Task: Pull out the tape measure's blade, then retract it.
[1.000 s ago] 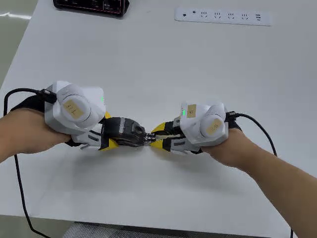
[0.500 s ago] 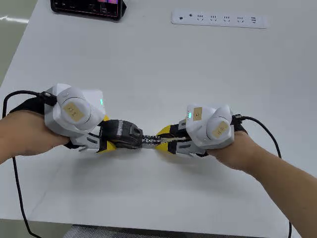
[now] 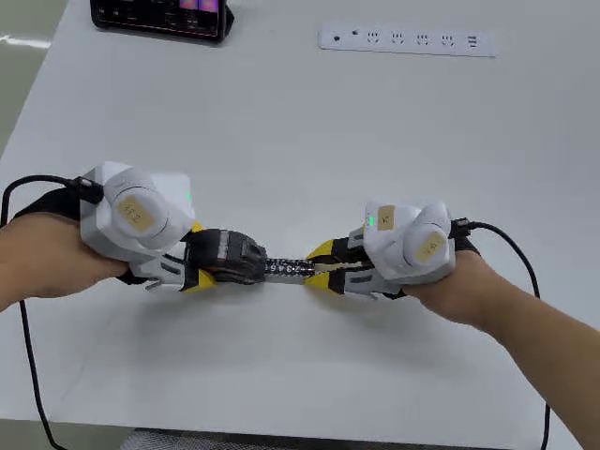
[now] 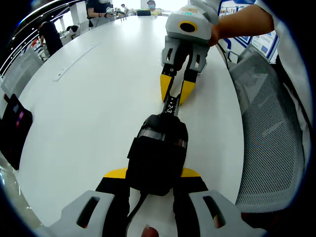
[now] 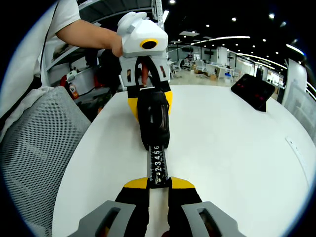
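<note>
Black tape measure [image 3: 230, 255]; black blade [image 5: 157, 165], white numerals; jaws yellow-tipped; table [image 3: 328, 122] white.

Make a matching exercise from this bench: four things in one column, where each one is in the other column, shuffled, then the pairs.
Things
1. tape measure case
2. blade
3. power strip
4. black device

Places
A. far edge of the table, right of centre
B. clamped in the left gripper
C. far left corner of the table
D. pulled out a short way, tip held by the right gripper

Pairs: 1-B, 2-D, 3-A, 4-C
</note>
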A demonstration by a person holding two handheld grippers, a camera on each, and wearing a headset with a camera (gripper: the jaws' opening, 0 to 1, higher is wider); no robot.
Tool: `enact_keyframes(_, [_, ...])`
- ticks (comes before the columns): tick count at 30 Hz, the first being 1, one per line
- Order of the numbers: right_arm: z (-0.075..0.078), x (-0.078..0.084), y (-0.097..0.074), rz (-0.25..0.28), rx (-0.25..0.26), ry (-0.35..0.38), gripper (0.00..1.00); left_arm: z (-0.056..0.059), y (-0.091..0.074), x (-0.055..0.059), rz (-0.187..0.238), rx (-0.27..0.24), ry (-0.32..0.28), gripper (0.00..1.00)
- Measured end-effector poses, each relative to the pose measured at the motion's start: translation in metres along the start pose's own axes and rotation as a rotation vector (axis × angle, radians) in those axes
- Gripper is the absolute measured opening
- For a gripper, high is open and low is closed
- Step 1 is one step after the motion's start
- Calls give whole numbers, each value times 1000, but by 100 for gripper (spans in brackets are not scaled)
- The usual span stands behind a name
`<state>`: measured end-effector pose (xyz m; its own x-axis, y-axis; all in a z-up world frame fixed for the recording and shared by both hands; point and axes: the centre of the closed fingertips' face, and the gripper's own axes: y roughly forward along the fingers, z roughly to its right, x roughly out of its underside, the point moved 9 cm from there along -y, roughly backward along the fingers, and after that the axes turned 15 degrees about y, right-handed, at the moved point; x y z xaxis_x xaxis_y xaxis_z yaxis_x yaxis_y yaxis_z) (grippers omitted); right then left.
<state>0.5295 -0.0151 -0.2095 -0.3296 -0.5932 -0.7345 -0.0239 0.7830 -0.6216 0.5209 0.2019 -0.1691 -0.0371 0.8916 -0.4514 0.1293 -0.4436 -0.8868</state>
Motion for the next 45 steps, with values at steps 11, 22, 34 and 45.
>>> enact_keyframes(11, [1,6,-8,-12,11,2,10,0,0,0,0,-2,2,29])
enact_keyframes(22, [3,10,-16,-22,21,5,10,0,1,0,0,0,5,29])
enact_keyframes(34, [4,15,-22,-28,31,11,9,0,1,0,0,-2,9,29])
enact_keyframes(45, [4,18,-28,-34,39,16,9,-1,1,0,0,-1,10,28])
